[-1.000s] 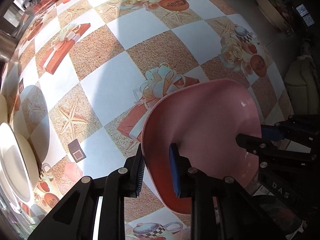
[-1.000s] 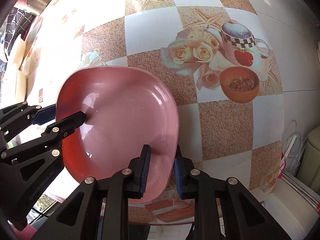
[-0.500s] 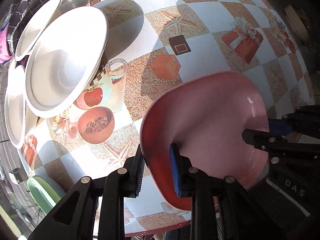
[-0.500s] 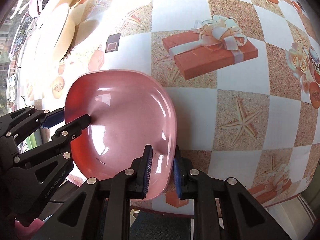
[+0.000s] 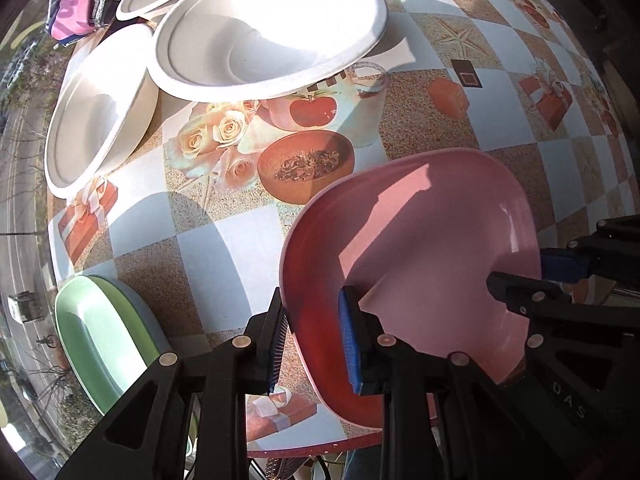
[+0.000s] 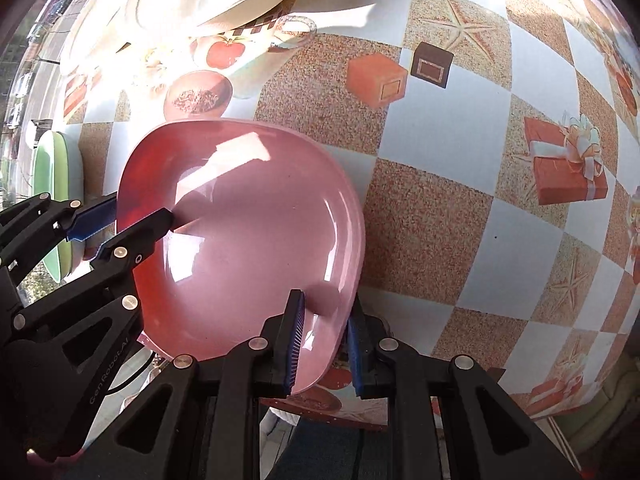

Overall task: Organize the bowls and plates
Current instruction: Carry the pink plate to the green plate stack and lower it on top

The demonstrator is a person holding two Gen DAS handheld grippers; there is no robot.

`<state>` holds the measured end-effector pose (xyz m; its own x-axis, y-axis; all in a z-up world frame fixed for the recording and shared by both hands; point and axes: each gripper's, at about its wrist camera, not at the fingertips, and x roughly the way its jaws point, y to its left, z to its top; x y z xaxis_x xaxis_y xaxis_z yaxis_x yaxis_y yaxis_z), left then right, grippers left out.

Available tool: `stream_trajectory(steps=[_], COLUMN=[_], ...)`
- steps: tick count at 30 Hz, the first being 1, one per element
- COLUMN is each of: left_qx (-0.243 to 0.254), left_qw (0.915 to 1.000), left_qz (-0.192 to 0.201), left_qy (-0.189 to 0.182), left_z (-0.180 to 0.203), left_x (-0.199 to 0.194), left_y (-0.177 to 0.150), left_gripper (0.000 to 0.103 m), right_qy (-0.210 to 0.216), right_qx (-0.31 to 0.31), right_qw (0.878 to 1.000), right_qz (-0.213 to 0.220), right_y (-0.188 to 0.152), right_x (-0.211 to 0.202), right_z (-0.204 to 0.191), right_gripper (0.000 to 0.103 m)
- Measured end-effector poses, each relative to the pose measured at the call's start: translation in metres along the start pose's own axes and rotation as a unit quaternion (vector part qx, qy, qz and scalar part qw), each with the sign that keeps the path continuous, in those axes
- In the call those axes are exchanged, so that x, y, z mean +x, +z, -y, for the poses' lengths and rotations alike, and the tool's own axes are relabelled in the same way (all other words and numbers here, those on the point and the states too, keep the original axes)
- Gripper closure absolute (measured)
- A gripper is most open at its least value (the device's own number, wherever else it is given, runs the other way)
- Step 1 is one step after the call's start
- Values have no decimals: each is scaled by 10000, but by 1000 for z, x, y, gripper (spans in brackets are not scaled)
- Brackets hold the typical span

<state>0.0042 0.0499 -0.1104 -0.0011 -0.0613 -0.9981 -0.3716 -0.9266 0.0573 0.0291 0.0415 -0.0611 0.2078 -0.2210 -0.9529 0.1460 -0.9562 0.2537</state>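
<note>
A pink plate [image 5: 420, 248] hangs above the patterned table, held by both grippers. My left gripper [image 5: 312, 344] is shut on its left rim. My right gripper [image 6: 326, 340] is shut on its near right rim; the plate also shows in the right wrist view [image 6: 248, 232]. In the left wrist view the right gripper [image 5: 536, 276] clamps the plate's far edge. A green plate [image 5: 100, 332] lies on a grey-blue one at the table's near left edge. Several white plates [image 5: 264, 28] lie at the far left, one more [image 5: 92, 108] beside them.
The table [image 5: 248, 248] has a checked cloth printed with gifts, roses and cups. Its near edge [image 5: 320, 444] runs just under the grippers. A pink bundle [image 5: 76, 4] lies beyond the white plates. The green plate also shows in the right wrist view [image 6: 50, 172].
Both grippers have swung left across the table with the pink plate held between them. The white plates and the green plate have come into view.
</note>
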Motion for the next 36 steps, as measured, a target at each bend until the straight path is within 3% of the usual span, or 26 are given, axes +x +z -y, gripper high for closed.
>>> stream_trajectory(steps=[1,7,19,29,36], left_qx=[-8,-5,314,-85,-527], left_qw=[10000,9999,9988,9986,9968], left_qz=[8,-18,-34,428,567], left_qy=[-19,-155,-365,-291,-200], left_z=[4,6,-2,-37,-63], left_x=[-3,-7,-11,-49,-55], left_y=[2,3,-8,-9,-22], left_gripper=[76,76,76,76,76], right_qy=[1,-144,-25,-67,-95], right_qx=[-7,-124,240,-89,-436], right_qw=[10000,9997,9988,9999,9989], right_qz=[-13,-125,-437,-60,114], right_y=[13,16,17,35,42], right_x=[1,10,10,-30,-53], right_z=[-9,-35,-39,-59,-83], right_gripper=[80,80,81,81,81])
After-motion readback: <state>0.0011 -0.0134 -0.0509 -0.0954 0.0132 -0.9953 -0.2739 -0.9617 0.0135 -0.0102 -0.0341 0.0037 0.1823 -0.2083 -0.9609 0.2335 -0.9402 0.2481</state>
